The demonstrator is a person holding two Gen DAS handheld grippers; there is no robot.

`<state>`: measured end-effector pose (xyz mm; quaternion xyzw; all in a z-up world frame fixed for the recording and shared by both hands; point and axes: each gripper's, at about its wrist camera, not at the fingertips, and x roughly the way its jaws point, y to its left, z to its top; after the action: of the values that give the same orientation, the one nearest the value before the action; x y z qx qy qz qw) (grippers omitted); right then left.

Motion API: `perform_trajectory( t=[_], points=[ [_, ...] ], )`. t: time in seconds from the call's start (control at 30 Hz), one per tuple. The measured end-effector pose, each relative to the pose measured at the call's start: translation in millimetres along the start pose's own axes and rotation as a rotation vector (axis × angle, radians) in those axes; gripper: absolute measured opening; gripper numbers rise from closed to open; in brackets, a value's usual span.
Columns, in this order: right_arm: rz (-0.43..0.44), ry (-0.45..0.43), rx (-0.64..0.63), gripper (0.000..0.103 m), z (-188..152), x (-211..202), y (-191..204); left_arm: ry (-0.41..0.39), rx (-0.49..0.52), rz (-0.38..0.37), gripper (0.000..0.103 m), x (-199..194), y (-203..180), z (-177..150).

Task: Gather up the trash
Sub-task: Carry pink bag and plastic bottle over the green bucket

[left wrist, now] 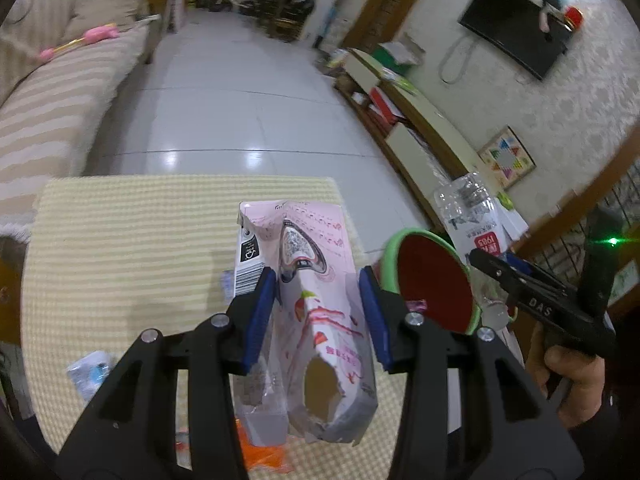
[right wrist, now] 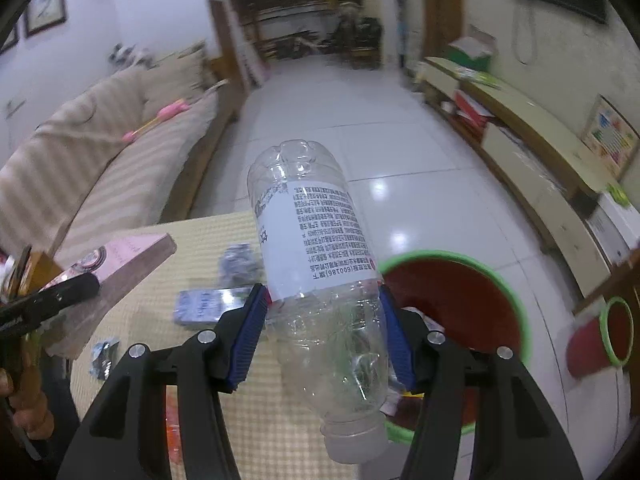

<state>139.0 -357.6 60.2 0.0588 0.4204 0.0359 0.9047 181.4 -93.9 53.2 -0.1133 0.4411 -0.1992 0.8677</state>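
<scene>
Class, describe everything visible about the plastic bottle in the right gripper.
The plastic bottle is clear, crumpled and looks empty, with a white label printed in dark text. The right gripper clamps its lower body between blue pads. It tilts base away from the camera, neck nearest, held in the air beside the green-rimmed red bin.

Being counted: one pink carton [left wrist: 308, 300], one clear bottle [right wrist: 320, 280], two red green-rimmed bins [right wrist: 460, 304] [right wrist: 600, 336], two grippers [left wrist: 318, 312] [right wrist: 322, 336].

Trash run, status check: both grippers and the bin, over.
Left gripper clamps pink carton. Right gripper clamps clear bottle. Red bin just ahead, mouth unobstructed.
</scene>
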Motion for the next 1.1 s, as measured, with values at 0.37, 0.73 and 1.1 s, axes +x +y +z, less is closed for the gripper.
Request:
perform_trajectory(
  t=[0.37,0.73,1.1],
  points=[
    [-0.055,0.005,0.181,0.054,-12.9,-15.0,-81.8,0.068,0.126,-0.116,0.042,48.2,-90.0,6.3],
    [-0.099,0.074,0.307,0.054,-34.6,-3.4,-118.5,0.129,0.176,-0.165,0.042,93.6,-137.9,6.0],
    [-0.108,0.136,0.36,0.054,-39.2,17.7,-126.2,0.173,0.188,-0.178,0.042,126.9,-160.3,1.5]
  ],
)
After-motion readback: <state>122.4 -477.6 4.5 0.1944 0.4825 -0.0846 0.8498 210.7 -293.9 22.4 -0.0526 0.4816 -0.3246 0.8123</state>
